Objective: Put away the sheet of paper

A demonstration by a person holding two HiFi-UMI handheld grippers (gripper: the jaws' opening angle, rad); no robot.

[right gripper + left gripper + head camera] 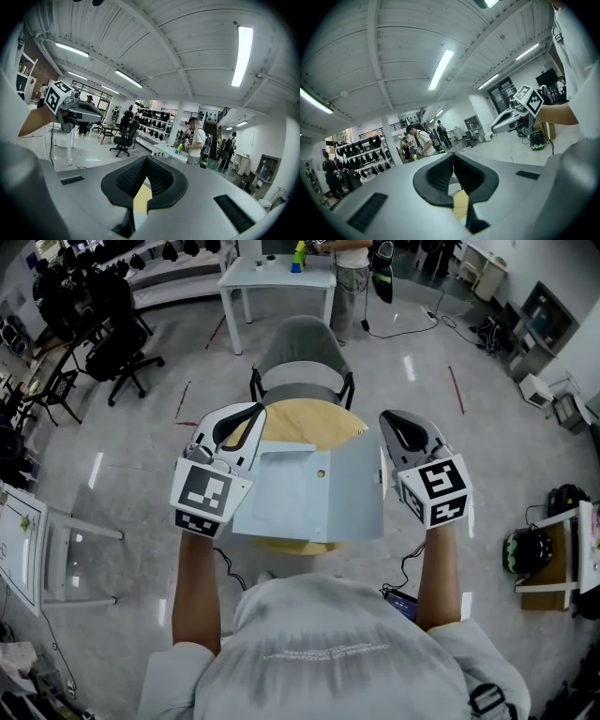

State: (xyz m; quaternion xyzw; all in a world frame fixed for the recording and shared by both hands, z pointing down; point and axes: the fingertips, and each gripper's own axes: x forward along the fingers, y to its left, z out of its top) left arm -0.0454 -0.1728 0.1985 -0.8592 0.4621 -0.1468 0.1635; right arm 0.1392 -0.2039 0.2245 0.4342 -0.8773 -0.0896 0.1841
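A pale blue sheet of paper [309,493] with a small round hole hangs over the near half of a round wooden table [309,418]; its top left corner is folded over. My left gripper [255,427] is shut at the sheet's upper left corner, my right gripper [384,432] at its upper right edge. In the left gripper view the pads [440,176] are closed on a thin white edge. In the right gripper view the gripper [146,161] is shut with a pale sliver between the pads. Each gripper sees the other: the right gripper [513,117], the left gripper [75,110].
A grey chair [302,362] stands at the table's far side. Behind it is a white table [272,277] with a person [352,277] at it. Black office chairs [117,343] stand far left, a white table [37,549] near left, and a helmet [525,549] on a stand at the right.
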